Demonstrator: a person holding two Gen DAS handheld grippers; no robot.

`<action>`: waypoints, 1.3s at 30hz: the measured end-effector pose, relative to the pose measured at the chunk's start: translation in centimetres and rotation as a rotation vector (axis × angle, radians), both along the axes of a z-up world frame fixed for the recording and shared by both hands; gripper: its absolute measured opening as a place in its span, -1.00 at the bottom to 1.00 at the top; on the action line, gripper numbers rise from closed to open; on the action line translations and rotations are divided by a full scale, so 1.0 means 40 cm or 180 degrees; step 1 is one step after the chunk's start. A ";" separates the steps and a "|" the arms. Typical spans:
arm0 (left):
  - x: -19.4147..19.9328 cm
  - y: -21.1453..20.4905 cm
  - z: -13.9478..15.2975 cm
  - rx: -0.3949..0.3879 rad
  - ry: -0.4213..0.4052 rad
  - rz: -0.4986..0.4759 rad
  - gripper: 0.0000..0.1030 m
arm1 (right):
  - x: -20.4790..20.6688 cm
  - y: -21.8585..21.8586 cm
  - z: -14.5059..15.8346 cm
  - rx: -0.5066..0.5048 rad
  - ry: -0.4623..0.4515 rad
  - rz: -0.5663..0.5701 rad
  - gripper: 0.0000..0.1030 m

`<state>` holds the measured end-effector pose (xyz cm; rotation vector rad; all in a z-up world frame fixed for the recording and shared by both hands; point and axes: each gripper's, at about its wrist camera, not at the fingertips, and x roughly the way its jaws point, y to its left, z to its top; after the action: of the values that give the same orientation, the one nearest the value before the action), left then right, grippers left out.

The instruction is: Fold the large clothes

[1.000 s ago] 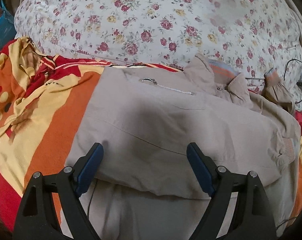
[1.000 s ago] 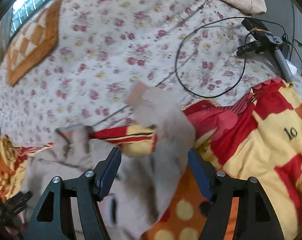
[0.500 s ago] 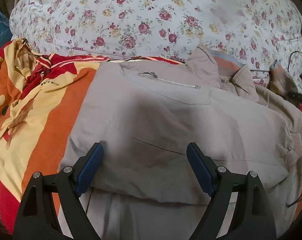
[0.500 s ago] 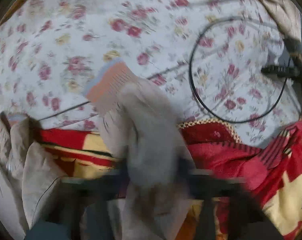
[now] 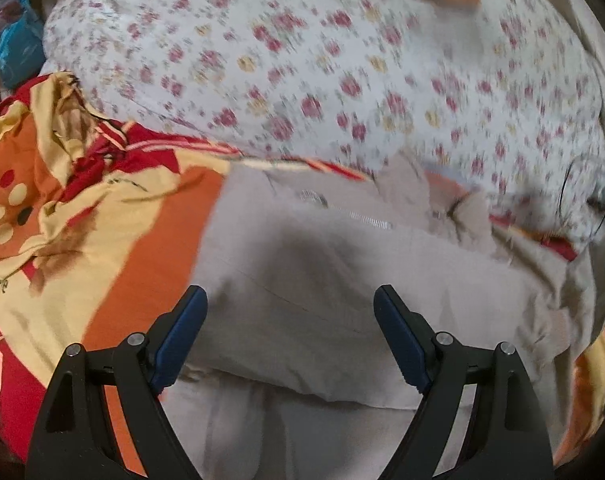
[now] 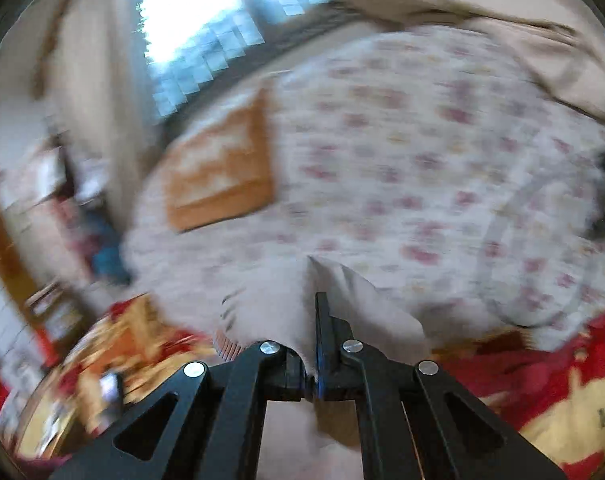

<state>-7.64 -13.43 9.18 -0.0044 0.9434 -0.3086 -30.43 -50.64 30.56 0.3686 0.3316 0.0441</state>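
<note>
A beige zip jacket (image 5: 342,280) lies partly folded on a red, orange and yellow blanket (image 5: 102,220) on a bed. My left gripper (image 5: 290,312) is open and empty, hovering over the jacket's folded body. My right gripper (image 6: 312,344) is shut on the jacket's sleeve (image 6: 342,300), near its ribbed cuff, and holds it lifted. The right wrist view is strongly blurred.
A white floral quilt (image 5: 342,60) covers the far side of the bed, with an orange checked cushion (image 6: 218,172) on it. A black cable (image 5: 582,200) lies at the right. A window (image 6: 206,20) and cluttered furniture stand beyond the bed on the left.
My right gripper closed on the sleeve and lifted it, swinging the view upward. The sleeve cuff has left the right side of the left wrist view. The left gripper drifted slightly.
</note>
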 end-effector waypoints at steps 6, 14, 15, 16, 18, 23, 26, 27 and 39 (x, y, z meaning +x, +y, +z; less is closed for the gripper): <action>0.030 0.134 0.081 -0.0373 -0.0141 0.0326 0.66 | 0.139 0.288 0.030 -0.0332 0.0480 0.1143 -0.86; 0.083 0.209 0.053 -0.0647 0.0124 0.0449 0.66 | 0.523 0.454 -0.303 -0.0326 0.1752 0.0725 0.22; 0.084 0.207 0.047 -0.0706 0.0189 0.0399 0.66 | 0.532 0.434 -0.330 -0.0168 0.1834 0.0651 0.22; 0.083 0.204 0.044 -0.0759 0.0224 0.0353 0.67 | 0.521 0.404 -0.348 0.0002 0.1823 0.0579 0.22; 0.075 0.187 0.044 -0.0829 0.0274 0.0240 0.69 | 0.471 0.364 -0.340 -0.0007 0.1723 0.0484 0.21; 0.048 0.113 0.013 -0.0833 0.0431 -0.0072 0.78 | 0.262 0.288 -0.280 -0.0537 0.1400 -0.0012 0.35; 0.041 0.081 -0.031 -0.0831 0.0670 -0.0132 0.78 | 0.179 0.260 -0.312 -0.0604 0.1420 -0.0201 0.36; 0.036 0.071 -0.045 -0.0833 0.0730 -0.0127 0.78 | 0.159 0.258 -0.326 -0.0598 0.1420 -0.0216 0.35; 0.060 -0.055 -0.088 -0.0591 0.0600 -0.0396 -0.09 | 0.109 0.270 -0.470 -0.1378 0.1727 -0.0463 -0.51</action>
<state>-5.24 -15.64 5.64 -0.1478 1.1013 -0.5170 -26.06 -39.85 11.76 -0.0347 0.8321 -0.2723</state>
